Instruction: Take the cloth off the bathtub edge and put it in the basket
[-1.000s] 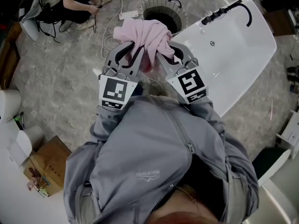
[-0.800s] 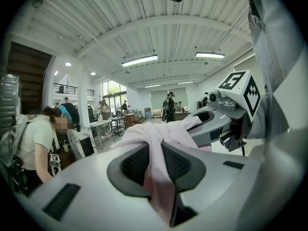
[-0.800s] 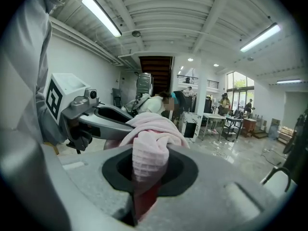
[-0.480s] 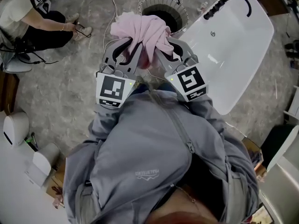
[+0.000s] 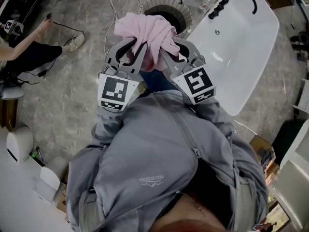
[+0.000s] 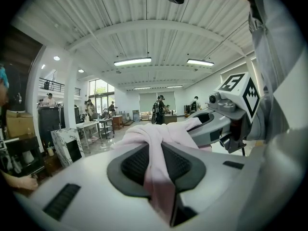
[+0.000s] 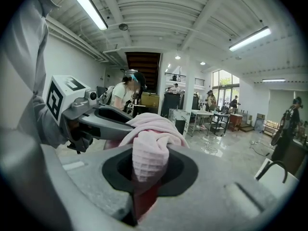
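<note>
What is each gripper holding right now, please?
Left gripper: closed on the pink cloth.
Right gripper: closed on the same pink cloth.

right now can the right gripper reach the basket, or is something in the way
Probably yes: the open basket stands just beyond the right gripper, shut on the cloth, with nothing else between them; the bathtub lies aside.

Left hand-held gripper (image 6: 155, 153) has its jaws pinched tight on the pink cloth (image 6: 144, 134), which bunches up just past the tips. Right hand-held gripper (image 6: 204, 123) pokes into the same bundle from the right.
</note>
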A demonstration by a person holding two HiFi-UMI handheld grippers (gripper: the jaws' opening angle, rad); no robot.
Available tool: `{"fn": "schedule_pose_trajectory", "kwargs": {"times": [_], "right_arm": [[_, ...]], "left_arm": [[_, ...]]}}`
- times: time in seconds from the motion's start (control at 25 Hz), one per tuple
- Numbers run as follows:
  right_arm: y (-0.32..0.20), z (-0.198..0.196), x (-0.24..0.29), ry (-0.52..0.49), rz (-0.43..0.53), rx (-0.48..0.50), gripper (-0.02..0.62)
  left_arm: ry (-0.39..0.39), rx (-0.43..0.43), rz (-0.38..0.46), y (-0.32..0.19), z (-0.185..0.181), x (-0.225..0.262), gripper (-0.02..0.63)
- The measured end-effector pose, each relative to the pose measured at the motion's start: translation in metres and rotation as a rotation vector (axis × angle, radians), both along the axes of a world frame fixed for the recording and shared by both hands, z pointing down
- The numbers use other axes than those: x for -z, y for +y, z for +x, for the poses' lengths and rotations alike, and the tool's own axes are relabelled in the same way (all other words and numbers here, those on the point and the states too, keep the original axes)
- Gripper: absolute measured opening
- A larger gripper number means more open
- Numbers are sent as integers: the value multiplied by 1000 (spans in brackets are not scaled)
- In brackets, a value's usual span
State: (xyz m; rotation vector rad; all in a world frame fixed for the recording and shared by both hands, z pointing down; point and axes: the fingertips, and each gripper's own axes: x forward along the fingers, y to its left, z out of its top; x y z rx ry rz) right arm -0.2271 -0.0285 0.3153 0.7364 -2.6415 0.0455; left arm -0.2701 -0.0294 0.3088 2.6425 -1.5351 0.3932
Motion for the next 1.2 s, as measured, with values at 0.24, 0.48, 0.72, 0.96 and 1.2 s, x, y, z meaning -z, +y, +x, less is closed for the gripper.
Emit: {"fn": "schedule_pose_trajectory", "kwargs": {"times": [0.24, 0.48, 0.72, 0.96, 1.2], "right_arm": [[-30, -7, -3, -11, 10, -38, 57], [-76, 3, -8, -17, 8, -97, 57], [-138, 19, -15, -10, -2, -168, 57], [-203, 37, -22, 1, -17, -225, 57], [-256, 60, -25, -2, -6, -262, 57]], "left_arm": [[-4, -34, 6, -31, -7, -2, 74], [-5, -92, 9, -81, 3, -7, 74], [-8, -168, -7, -145, 20, -15, 74], [-9, -239, -31, -213, 39, -22, 74], [-16, -287, -28, -269, 63, -24, 74]]}}
